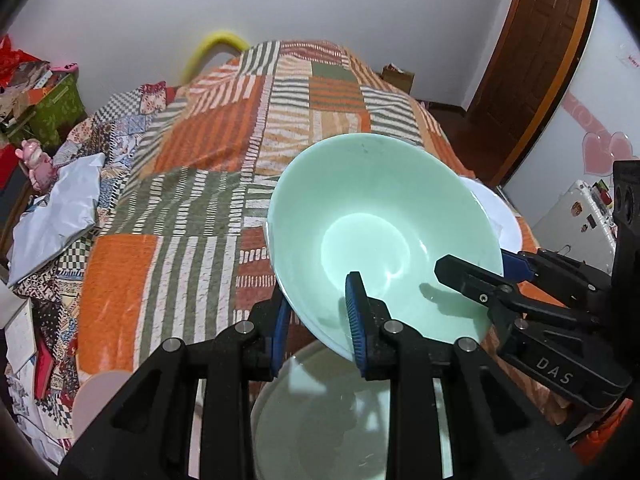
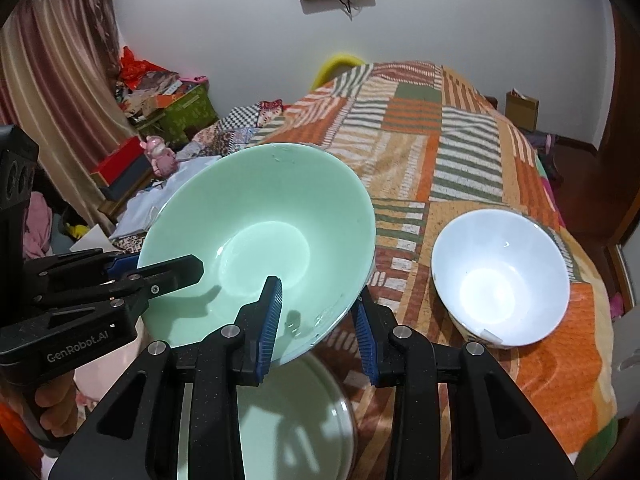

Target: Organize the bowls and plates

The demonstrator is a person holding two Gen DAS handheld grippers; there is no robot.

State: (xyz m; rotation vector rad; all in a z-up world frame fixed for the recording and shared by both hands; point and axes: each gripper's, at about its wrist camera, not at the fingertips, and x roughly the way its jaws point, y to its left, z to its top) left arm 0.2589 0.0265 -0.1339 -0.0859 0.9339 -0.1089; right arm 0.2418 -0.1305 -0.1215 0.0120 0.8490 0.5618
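Both tongs, angled down, clamp green bowl [image 1: 384,216] rim.

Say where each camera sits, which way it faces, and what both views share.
Left wrist: on the left claw, looking down across the bed; right claw enters from the right.
Right wrist: on the right claw, same direction; left claw and fingers at left, white bowl right.
Shared: green bowl, tilted, clamped by both; plate below.

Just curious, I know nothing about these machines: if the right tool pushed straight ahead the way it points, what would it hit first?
Probably the green bowl the right tool already clamps by its rim; past that, likely the patterned bedspread.
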